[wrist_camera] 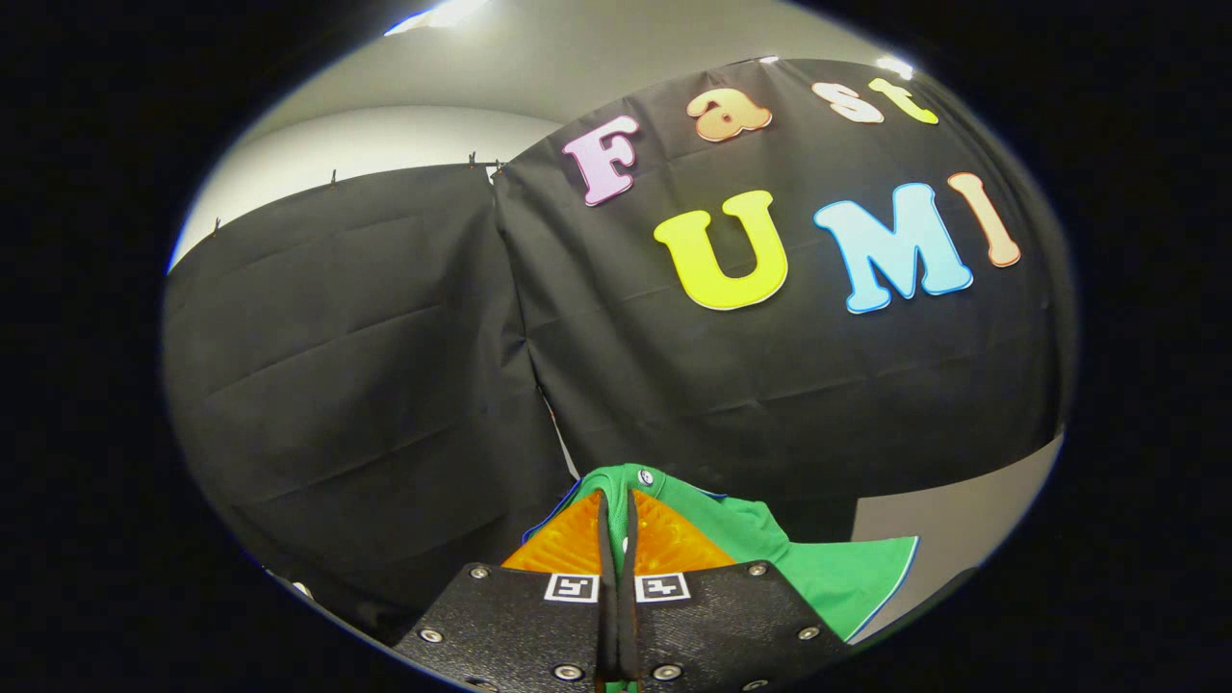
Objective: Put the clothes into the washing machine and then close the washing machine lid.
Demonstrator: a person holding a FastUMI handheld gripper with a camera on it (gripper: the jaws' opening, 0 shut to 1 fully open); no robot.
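One view, taken from the camera riding on the claw (pixel 616 515) and looking forward along its two fingers. The fingers are drawn almost together, leaving a thin slit between them, and a fold of green garment (pixel 760 544) is pinched in that slit, so both fingers press on the cloth. The garment bunches over and around the fingertips (pixel 664 539) and spreads off to the right of them in a smooth flat flap with a pale edge; a small round snap or button sits on the fabric just above the tips. The cloth hangs lifted in front of the booth's wall, not resting on any surface that can be seen. Beyond the fingers stands black cloth wall (pixel 366 366), hung in two creased panels that meet at a seam ahead of the claw, with small clips along the top of the left panel. Above the cloth is a pale room wall (pixel 385 135) and a bright ceiling light (pixel 443 14). A pale grey surface (pixel 953 525) lies beyond the garment's right flap.
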